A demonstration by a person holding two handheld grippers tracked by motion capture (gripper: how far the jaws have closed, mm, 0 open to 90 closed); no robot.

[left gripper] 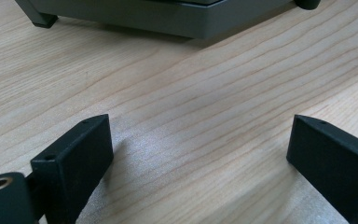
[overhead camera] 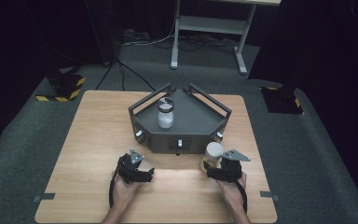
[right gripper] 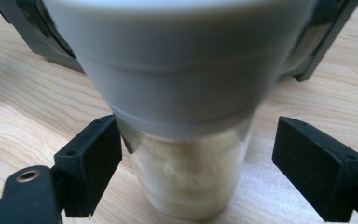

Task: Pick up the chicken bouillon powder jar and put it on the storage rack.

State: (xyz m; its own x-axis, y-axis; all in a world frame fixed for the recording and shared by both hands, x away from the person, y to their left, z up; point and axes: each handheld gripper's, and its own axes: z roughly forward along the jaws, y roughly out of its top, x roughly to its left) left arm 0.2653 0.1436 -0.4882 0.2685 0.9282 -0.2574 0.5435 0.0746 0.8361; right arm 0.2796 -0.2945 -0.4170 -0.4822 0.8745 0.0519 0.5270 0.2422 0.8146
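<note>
**Right gripper around the jar**

The jar [right gripper: 186,140] stands on the table [overhead camera: 88,140] at the stand's [overhead camera: 179,126] five o'clock, between the right gripper's [right gripper: 196,163] jaws; the left pad [right gripper: 95,154] looks to touch it, the right stands clear. The left gripper [left gripper: 200,154] gapes wide over bare wood at seven o'clock.

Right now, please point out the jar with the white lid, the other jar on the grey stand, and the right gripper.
Jar with white lid [right gripper: 186,182]: right gripper view, on its clear body.
Jar on stand [overhead camera: 165,119]: high view, on its white contents.
Right gripper [right gripper: 198,168]: right gripper view, midway between its fingertips.
</note>
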